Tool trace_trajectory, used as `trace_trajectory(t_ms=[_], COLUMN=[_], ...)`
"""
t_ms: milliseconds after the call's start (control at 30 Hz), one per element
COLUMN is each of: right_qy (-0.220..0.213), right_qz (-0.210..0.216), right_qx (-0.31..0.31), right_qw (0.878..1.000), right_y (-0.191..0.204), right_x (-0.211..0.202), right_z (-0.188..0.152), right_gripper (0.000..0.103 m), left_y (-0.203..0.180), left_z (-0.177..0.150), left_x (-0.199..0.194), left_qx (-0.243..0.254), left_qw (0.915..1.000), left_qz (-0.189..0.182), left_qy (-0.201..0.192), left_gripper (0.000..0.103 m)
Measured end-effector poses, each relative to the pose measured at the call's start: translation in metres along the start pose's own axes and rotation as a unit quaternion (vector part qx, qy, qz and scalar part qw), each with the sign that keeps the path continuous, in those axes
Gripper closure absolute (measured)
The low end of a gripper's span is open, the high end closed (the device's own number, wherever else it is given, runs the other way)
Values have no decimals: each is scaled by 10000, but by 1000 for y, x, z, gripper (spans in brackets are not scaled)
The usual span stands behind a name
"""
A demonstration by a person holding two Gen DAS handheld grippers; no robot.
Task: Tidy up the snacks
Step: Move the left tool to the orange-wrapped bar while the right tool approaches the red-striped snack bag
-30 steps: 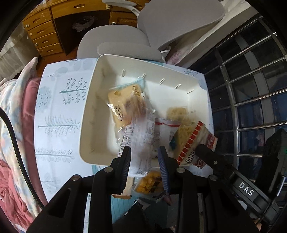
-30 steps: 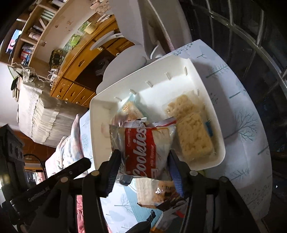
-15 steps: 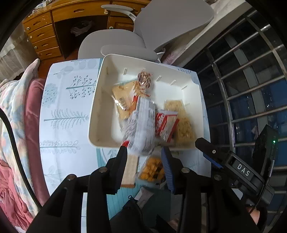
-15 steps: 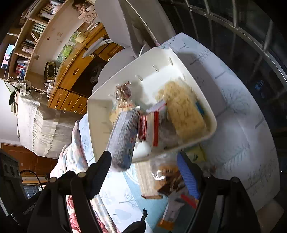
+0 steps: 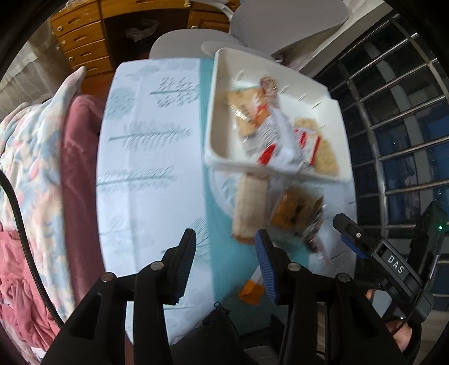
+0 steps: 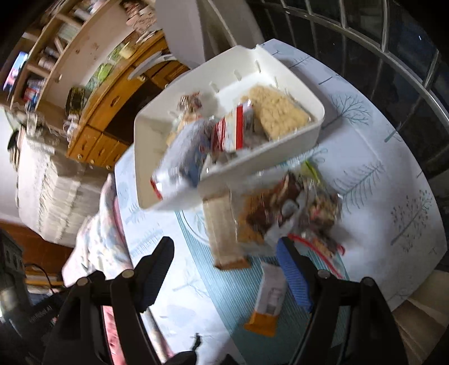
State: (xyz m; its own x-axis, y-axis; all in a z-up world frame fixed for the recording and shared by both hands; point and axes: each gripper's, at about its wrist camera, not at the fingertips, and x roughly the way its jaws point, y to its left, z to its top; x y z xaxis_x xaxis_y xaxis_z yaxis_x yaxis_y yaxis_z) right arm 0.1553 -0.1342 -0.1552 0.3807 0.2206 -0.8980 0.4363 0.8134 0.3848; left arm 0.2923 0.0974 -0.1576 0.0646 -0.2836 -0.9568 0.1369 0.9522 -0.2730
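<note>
Both jaw pairs stand spread with nothing between them: left gripper (image 5: 224, 241), its jaws having just been opening, hangs over bare tablecloth near the loose packets; right gripper (image 6: 224, 252), jaws wide after just opening, sits above the near end of a long pale wafer bar (image 6: 224, 233). Snacks split in two groups. Inside the white tray (image 5: 216, 118), at the far side of the table: a pale cracker block (image 6: 276, 111) against the right wall, a red-and-white cookie packet (image 6: 230, 132) tilted beside it, a silvery blue-tinted packet (image 6: 182, 157) leaning over the near rim, a small twisted wrapper (image 6: 190, 102) toward the back. Motion blur softens the print; labels unreadable. Just outside the tray's near rim, on a teal striped mat (image 6: 224, 283): the wafer bar, a clear bag of orange-brown biscuits (image 5: 291, 213), a red-edged bag (image 6: 322, 221), a white-and-orange sachet (image 6: 269, 300). Table wears a white cloth with tree prints (image 5: 146, 134). Beyond: grey chair (image 5: 280, 22), wooden drawers (image 5: 84, 39).
</note>
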Motion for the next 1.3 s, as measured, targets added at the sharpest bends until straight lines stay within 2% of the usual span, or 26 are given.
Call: trace_trajectory(t_ms=[367, 500, 567, 633, 733, 867, 1000, 1067, 1133, 1300], right_qy=[-31, -52, -69, -124, -270, -262, -39, 5, 20, 77], right_qz=[-322, -347, -368, -411, -525, -475, -369, -305, -273, -242], right_qx=[-911, -1161, -1222, -1341, -1718, -2153, -2451, -2652, -2852, -3288], right_qw=[9953, 9926, 9918, 9900, 9834, 9750, 9688, 9637, 9581, 9441], right_y=[8, -1, -7, -14, -23, -39, -55, -62, -67, -80], right_x=[-4, -9, -10, -12, -18, -24, -27, -31, -35, -39], right_z=[-55, -64, -65, -65, -66, -72, -74, -72, -69, -58], right_gripper=[27, 26, 26, 26, 26, 26, 26, 25, 20, 17], left_y=[33, 32, 26, 21, 12, -6, -25, -35, -45, -73], left_z=[-54, -69, -76, -82, -91, -99, -105, -108, -110, -118], left_x=[-1, -14, -19, -22, -23, -13, 3, 11, 18, 38], left_qx=[15, 212, 394, 504, 547, 496, 360, 268, 192, 30], left_qw=[9999, 9985, 9960, 9932, 9914, 9933, 9956, 9966, 9971, 9978], left_qz=[30, 152, 328, 456, 433, 368, 381, 355, 350, 390], left_qy=[-157, -482, -733, -942, -1108, -981, -782, -698, -643, -531], left_gripper=[60, 59, 54, 53, 46, 45, 36, 34, 32, 28])
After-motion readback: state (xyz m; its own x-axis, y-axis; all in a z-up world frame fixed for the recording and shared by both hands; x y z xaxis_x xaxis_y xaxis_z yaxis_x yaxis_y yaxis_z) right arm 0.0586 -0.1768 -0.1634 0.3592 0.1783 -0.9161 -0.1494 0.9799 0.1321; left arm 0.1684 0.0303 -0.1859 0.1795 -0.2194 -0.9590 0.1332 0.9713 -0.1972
